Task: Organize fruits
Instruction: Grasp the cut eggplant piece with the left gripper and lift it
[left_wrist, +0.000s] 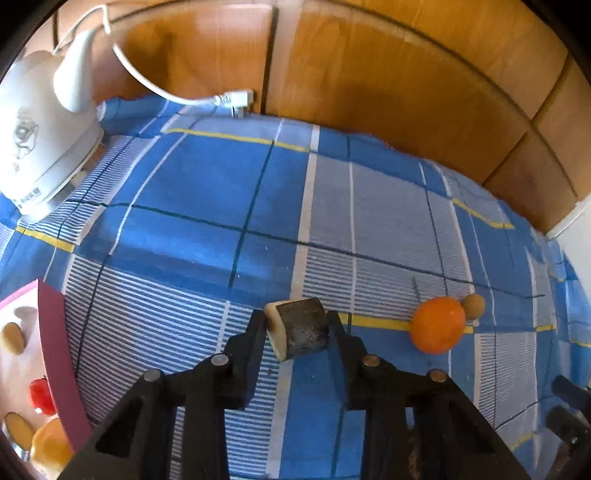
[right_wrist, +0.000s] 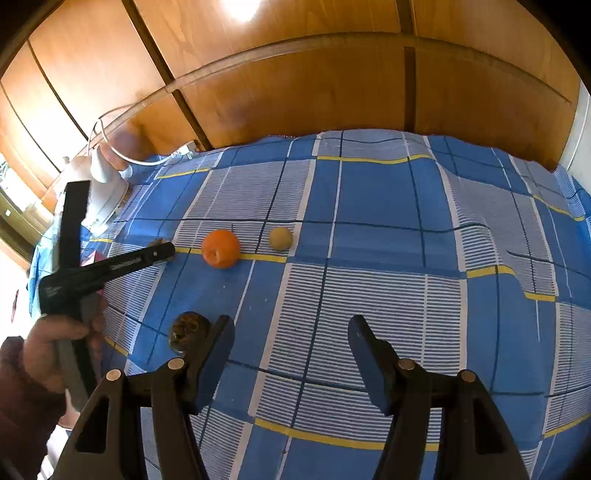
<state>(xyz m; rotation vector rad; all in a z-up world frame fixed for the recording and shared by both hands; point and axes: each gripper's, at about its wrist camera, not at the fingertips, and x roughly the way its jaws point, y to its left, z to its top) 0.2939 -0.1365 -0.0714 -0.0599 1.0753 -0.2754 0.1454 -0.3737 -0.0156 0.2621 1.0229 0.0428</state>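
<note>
Left wrist view: the left gripper (left_wrist: 297, 326) is clamped across a dark-skinned, pale-fleshed cut fruit chunk (left_wrist: 301, 328) near the bed's near edge; likely light, soft, slippery. Right gripper (right_wrist: 291, 341) gapes empty.

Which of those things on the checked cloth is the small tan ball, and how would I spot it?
Start at the blue checked tablecloth and find the orange lying on a yellow stripe. The small tan ball sits just to its right in the right wrist view. It is smaller, dull beige and smooth, unlike the bright orange.
</note>
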